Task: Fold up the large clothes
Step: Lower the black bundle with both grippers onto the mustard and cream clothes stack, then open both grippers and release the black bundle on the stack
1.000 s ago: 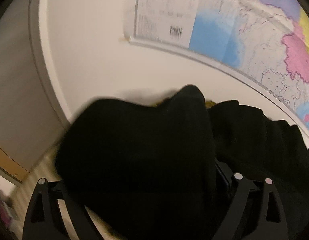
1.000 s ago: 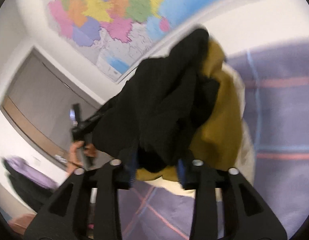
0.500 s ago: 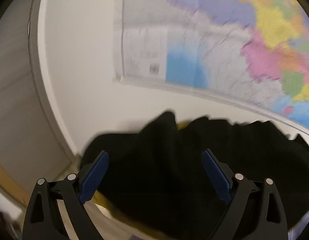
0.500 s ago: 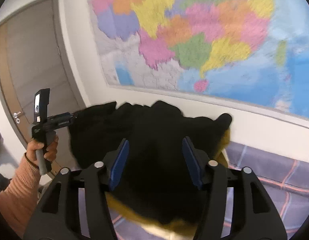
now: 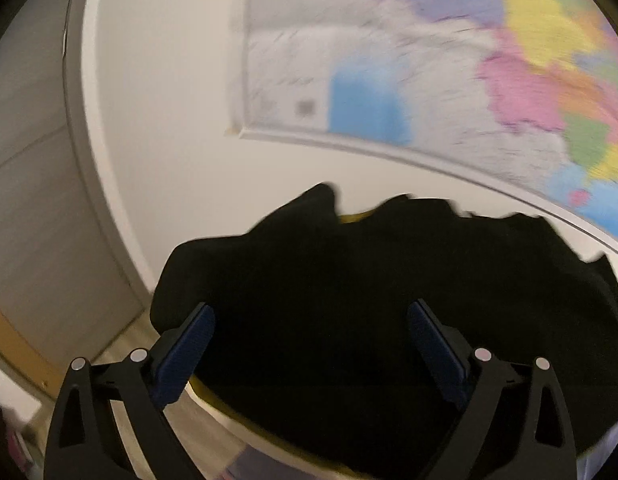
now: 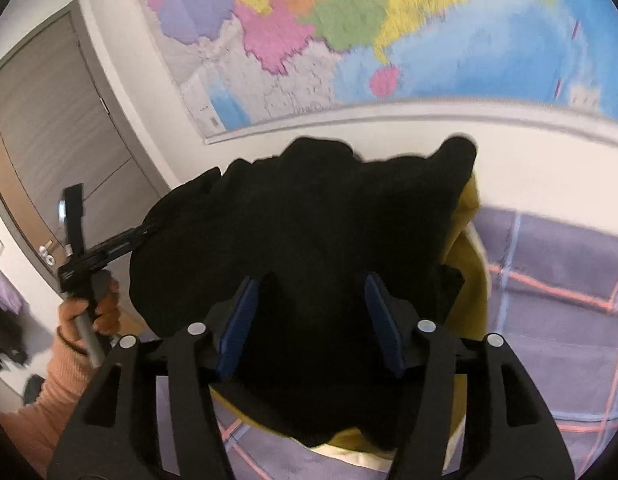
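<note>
Heaped in a soft, lumpy mound, matte and lightless with no visible weave: a large black fleecy garment [image 6: 309, 240], lying on top of a mustard-yellow cloth [image 6: 469, 248] whose smoother folds peek out along the right edge and beneath the front. Under both, a pale cream layer [image 6: 349, 458] showing as a thin rim, all resting on a lilac bedspread crossed by thin orange and pale blue lines [image 6: 557, 280]. Near the front of the mound, the right gripper [image 6: 309, 320]: black angular plastic arms with silver rivets, ribbed blue rubber pads [image 6: 235, 328], jaws spread moderately apart with nothing pinched, the dark fabric bulging up between them. Whether the pads touch the cloth: not clear. From the other camera, the left gripper [image 5: 309, 350], same build, jaws spread wide with the black mass filling the gap, blue pads [image 5: 185, 350] standing clear of any fold; a sliver of yellow [image 5: 351, 216] visible at the crest of the heap. Seen from the right, the left hand in an orange knitted sleeve [image 6: 89, 312] clutching a metal handle beside the heap's left flank. Behind, on a smooth white wall, a glossy multicoloured paper map [image 6: 349, 32], blurred, with a pale lower strip; further left, a flat grey door with a metal handle [image 6: 49, 120].
</note>
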